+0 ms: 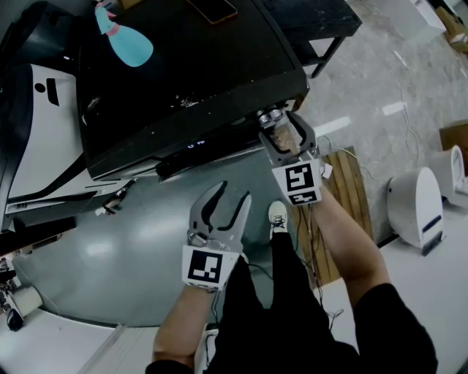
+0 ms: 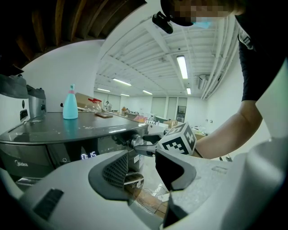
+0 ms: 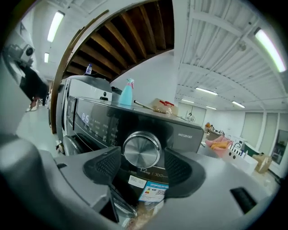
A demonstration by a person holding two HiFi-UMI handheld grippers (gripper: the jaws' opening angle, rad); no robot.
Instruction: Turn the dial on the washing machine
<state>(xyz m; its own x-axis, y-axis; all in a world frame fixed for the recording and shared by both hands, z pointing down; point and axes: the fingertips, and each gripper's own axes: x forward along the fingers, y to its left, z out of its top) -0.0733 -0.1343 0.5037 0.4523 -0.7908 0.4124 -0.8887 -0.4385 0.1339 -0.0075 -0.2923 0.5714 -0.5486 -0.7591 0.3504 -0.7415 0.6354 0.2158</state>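
Observation:
The washing machine is dark, with a lit display on its front panel. Its round silver dial sits at the panel's right end. My right gripper is open and faces the dial straight on, a jaw on each side with a narrow gap to both. From the head view, the right gripper reaches the dial at the machine's front right corner. My left gripper hangs open and empty, lower and in front of the machine. In its own view, the left gripper points towards the dial.
A blue spray bottle and a flat brown object lie on the machine's top. A white machine stands at the left. To the right are a wooden pallet and a white appliance. The person's shoe is on the grey floor.

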